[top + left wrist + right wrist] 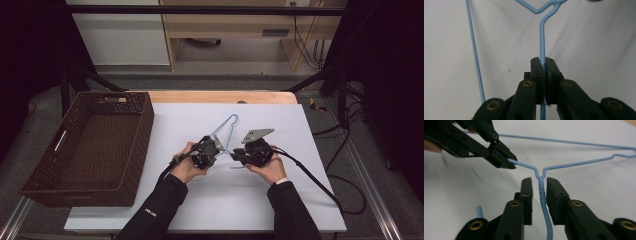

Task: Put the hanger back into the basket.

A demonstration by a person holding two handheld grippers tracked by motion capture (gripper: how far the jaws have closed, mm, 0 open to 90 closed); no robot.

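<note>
Holding: your left hand-held gripper (543,65) clamps the blue hanger (574,164) shoulder wire; right hand-held gripper (539,182) stands slightly open astride its twisted neck, unpressed.

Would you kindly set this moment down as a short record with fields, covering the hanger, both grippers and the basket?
thing in hand: blue wire hanger, over the white table cover
left gripper: shut on the hanger's shoulder wire, beside the neck
right gripper: jaws apart, the twisted neck between them with a gap on each side
hook end: seen low in the right gripper view
basket: brown wicker, at the table's left, nothing in it
hands: one on each gripper, close together mid-table
</note>
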